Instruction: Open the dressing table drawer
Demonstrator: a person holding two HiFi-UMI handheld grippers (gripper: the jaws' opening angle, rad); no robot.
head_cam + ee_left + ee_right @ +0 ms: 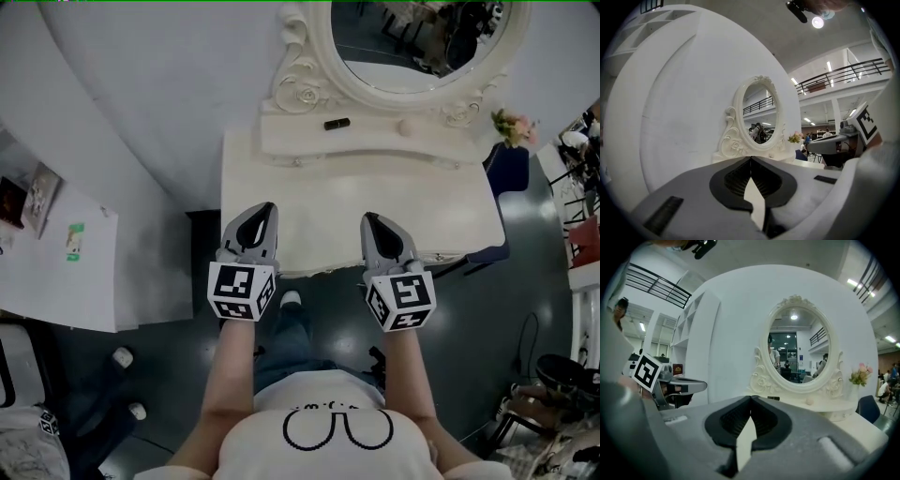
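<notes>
The cream dressing table [328, 220] with its oval mirror [422, 37] stands in front of me. Its drawer front is hidden under the tabletop's front edge. My left gripper [265, 208] and right gripper [368, 218] hover side by side over the front of the tabletop, pointing at the mirror. Both are shut with nothing between the jaws. In the left gripper view the tips [751, 159] meet below the mirror [759, 117], and in the right gripper view the tips [750, 398] do the same before the mirror [799, 350].
On the table's raised shelf lie a small black item [337, 123] and a pale ball [405, 127]. A flower bunch [511, 127] and a blue chair [506, 169] are at the right. A white table with papers [56, 253] stands at the left.
</notes>
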